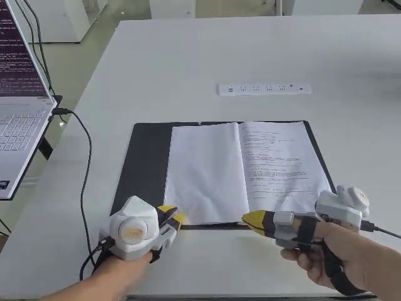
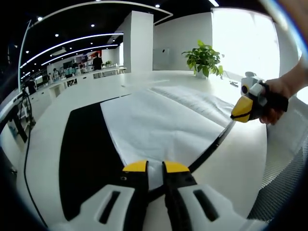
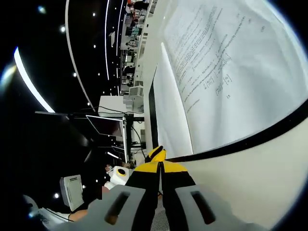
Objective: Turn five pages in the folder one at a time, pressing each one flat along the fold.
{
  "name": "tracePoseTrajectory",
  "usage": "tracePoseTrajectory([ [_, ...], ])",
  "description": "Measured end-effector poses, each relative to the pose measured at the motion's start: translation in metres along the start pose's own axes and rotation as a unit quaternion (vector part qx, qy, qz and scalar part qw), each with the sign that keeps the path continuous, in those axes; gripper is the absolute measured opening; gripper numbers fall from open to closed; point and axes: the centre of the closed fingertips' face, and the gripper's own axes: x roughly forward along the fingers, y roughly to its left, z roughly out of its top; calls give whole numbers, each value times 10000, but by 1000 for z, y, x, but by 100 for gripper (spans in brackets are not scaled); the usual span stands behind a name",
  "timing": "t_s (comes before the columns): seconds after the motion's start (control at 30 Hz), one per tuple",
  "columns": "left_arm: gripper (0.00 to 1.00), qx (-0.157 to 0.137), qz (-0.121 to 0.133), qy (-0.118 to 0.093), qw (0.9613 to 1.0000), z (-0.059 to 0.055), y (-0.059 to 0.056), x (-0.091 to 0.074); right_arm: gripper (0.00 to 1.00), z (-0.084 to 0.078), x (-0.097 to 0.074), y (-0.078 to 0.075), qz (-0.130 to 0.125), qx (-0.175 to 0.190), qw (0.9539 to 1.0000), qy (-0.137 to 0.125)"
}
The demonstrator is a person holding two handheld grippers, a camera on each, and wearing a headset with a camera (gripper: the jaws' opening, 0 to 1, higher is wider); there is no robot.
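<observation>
Left gripper [image 2: 155, 168]: your jaws stand a narrow gap apart, yellow tips over the near edge of the blank page. Whether they touch the paper cannot be told.
Right gripper [image 1: 248, 218]: your jaws are pressed together at the tips. The tip sits at the folder's near edge, just below the fold, and points left toward the other gripper.
Gap between grippers: the two sets of tips face each other along the near edge, near but not touching.
Folder [image 1: 147, 163]: black, lying open and flat on the table, directly in front of you.
Blank page [image 1: 203, 172]: white, on the left of the fold, lying flat; a strip of bare black cover shows to its left.
Printed page [image 1: 279, 163]: on the right of the fold, covered in lines of small text that are too small to read.
Table [image 1: 188, 56]: white and wide.
Power strip [image 1: 264, 89]: white, beyond the folder, well apart from it.
Laptop [image 1: 19, 113]: at the far left, lid open, screen lit with text.
Cable [image 1: 88, 157]: black, runs from beside the laptop down the table's left side toward your left hand.
Potted plant [image 2: 204, 57]: green, at the far end in the left gripper view.
</observation>
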Motion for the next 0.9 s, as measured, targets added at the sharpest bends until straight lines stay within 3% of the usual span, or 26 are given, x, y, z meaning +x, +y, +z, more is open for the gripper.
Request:
tracePoseTrajectory([
  [0.23, 9, -50, -131, 426, 9990, 0, -5, -3, 0, 22, -31, 29, 14, -464, 9970, -615],
  [0.3, 9, -66, -189, 534, 9984, 1, -8, -8, 0, 33, -41, 32, -104, -822, 9932, -823],
  [0.43, 18, -135, -319, 440, 9984, 16, -15, -22, 6, 46, -61, 41, -356, -1371, 9836, -1119],
  [0.57, 21, -237, -380, 184, 9988, 45, -19, -48, 8, 63, -90, 50, -803, -2105, 9623, -1521],
  [0.6, 21, -305, -365, 92, 9988, 51, -19, -53, 10, 66, -100, 55, -934, -2351, 9523, -1710],
  [0.63, 22, -350, -355, 19, 9988, 57, -19, -58, 12, 69, -106, 57, -1016, -2466, 9460, -1844],
  [0.8, 27, -537, -145, -77, 9984, 73, -12, -91, 16, 76, -144, 59, -1625, -3040, 9108, -2274],
  [0.83, 29, -580, -114, -71, 9982, 74, -11, -95, 17, 77, -151, 59, -1756, -3196, 9017, -2322],
  [0.87, 30, -631, -68, -56, 9980, 74, -9, -99, 18, 77, -156, 59, -1836, -3265, 8976, -2325],
  [0.9, 32, -684, -20, -40, 9976, 75, -8, -104, 18, 78, -163, 57, -1985, -3361, 8902, -2350],
])
